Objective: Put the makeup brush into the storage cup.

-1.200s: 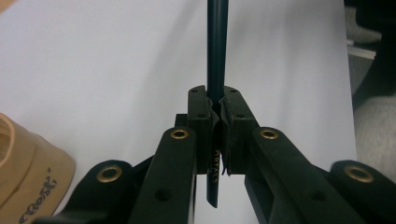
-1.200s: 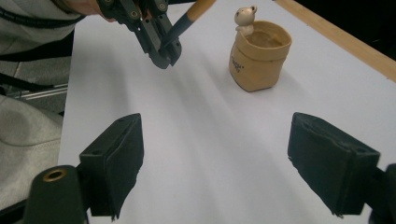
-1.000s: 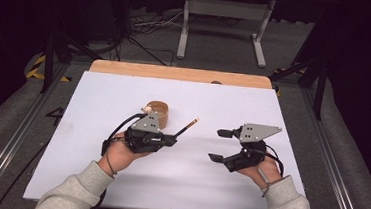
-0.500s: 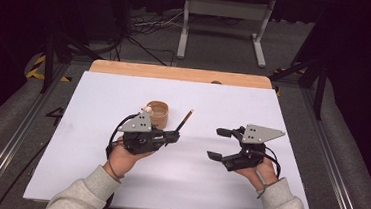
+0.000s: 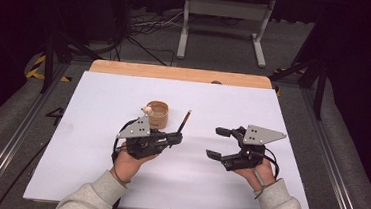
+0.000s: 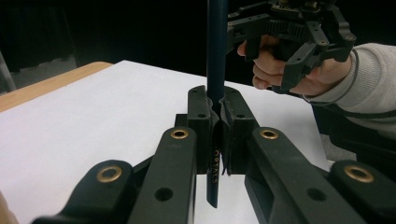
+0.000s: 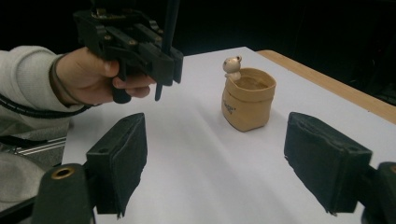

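Tan pot (image 5: 157,113) stands just beyond the clamped pencil (image 5: 184,123).

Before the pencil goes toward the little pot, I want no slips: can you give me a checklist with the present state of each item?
1. Left gripper shut on the pencil: ok.
2. Pencil clear of the table, lifted off it: ok.
3. Pot upright, mouth open: ok.
4. Bear figure at the pot's rim, may crowd the opening: cannot tell.
5. Right gripper open, nothing between its pads, apart from the pot: ok.
6. Which pencil end points down: cannot tell.
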